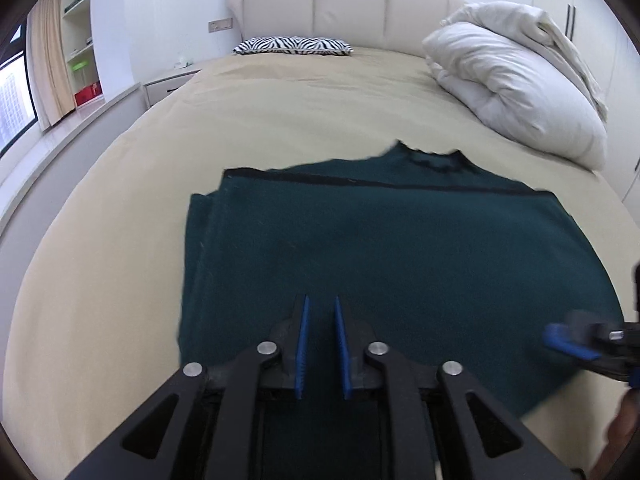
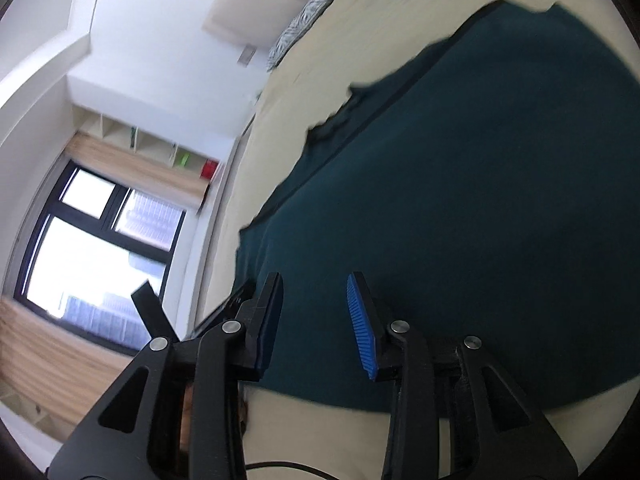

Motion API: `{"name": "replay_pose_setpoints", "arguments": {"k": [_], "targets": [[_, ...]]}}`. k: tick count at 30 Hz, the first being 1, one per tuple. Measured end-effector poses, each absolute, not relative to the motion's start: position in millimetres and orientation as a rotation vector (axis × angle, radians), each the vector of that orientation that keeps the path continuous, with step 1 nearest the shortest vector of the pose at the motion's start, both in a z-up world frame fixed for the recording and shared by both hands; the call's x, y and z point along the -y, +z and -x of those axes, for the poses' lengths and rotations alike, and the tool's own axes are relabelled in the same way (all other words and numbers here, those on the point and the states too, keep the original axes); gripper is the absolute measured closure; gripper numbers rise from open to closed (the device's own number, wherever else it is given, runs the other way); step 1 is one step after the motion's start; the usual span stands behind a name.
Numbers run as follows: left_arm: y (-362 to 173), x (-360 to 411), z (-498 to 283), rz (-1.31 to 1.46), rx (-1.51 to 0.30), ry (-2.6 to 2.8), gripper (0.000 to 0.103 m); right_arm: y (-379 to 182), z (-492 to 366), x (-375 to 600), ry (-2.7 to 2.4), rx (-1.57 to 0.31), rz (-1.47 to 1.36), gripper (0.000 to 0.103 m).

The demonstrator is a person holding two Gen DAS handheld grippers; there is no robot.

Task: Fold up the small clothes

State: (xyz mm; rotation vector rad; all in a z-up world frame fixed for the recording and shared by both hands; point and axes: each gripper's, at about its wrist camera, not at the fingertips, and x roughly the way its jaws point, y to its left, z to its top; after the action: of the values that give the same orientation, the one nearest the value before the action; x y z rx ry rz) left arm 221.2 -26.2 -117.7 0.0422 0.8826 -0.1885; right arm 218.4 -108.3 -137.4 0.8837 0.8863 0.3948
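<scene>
A dark green garment [image 1: 380,248] lies folded flat on the bed [image 1: 120,260], near its foot end. The left claw [image 1: 321,312] hangs over the near edge of the cloth, its blue pads a narrow gap apart with nothing between them. Only the left view shows the white duvet [image 1: 516,88] piled at the bed's far right, and the right claw [image 1: 560,340] coming in blurred from the side. The right view shows the window [image 2: 100,248]. There the right claw [image 2: 314,308] stands wider, holding nothing.

A dark teal garment [image 1: 380,248] lies folded flat on the beige bed [image 1: 120,280].
</scene>
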Motion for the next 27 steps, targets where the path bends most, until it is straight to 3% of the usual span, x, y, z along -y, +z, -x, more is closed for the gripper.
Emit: {"name": "replay_pose_setpoints", "arguments": {"k": [6, 16, 27], "targets": [[-145, 38, -204, -0.107, -0.939, -0.173, 0.078, -179, -216, 84, 0.422, -0.974, -0.953, 0.072], [-146, 37, -201, -0.136, -0.945, -0.171, 0.077, -190, -159, 207, 0.162, -0.787, -1.096, 0.073], [-146, 36, -201, -0.120, -0.933, -0.187, 0.077, -154, -118, 228, 0.082, -0.704, -1.030, 0.068]]}}
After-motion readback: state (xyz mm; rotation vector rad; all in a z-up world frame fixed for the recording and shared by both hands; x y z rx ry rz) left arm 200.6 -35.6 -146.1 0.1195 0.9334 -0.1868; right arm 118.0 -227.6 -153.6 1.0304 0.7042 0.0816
